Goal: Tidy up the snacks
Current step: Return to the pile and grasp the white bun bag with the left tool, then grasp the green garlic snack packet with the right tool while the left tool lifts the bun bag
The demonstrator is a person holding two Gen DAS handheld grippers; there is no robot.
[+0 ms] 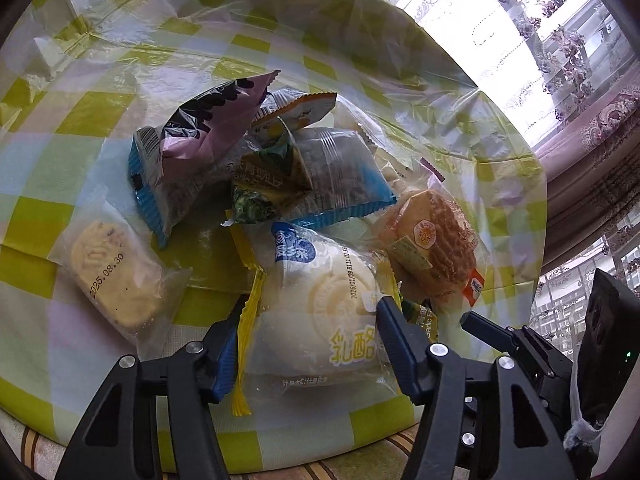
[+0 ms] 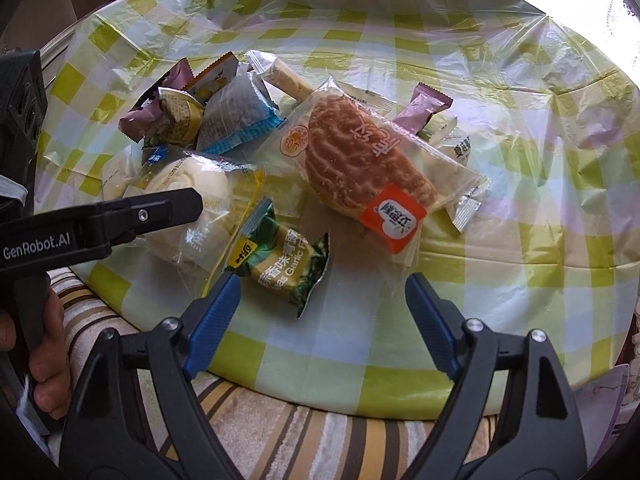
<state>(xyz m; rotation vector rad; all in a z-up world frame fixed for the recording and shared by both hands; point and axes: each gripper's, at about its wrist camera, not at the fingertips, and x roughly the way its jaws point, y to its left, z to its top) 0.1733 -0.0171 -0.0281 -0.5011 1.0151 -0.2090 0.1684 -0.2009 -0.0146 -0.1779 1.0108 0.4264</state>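
Observation:
A heap of wrapped snacks lies on a green-and-white checked plastic cloth (image 1: 100, 104). My left gripper (image 1: 308, 324) stands with its fingers either side of a white bun in a clear wrapper (image 1: 320, 312); the bun also shows in the right wrist view (image 2: 192, 178). Whether the pads press the bun I cannot tell. A brown pastry in a clear bag (image 2: 360, 160) lies to the right. A green garlic-pea packet (image 2: 284, 264) lies just ahead of my right gripper (image 2: 324, 292), which is open and empty.
Blue-edged packets (image 1: 340, 176), a pink packet (image 1: 208, 128) and a pale round cake dated 2025.08.30 (image 1: 112, 276) sit further back. A striped cloth (image 2: 280, 440) lies at the near edge. Curtains and a bright window (image 1: 540, 60) are at the right.

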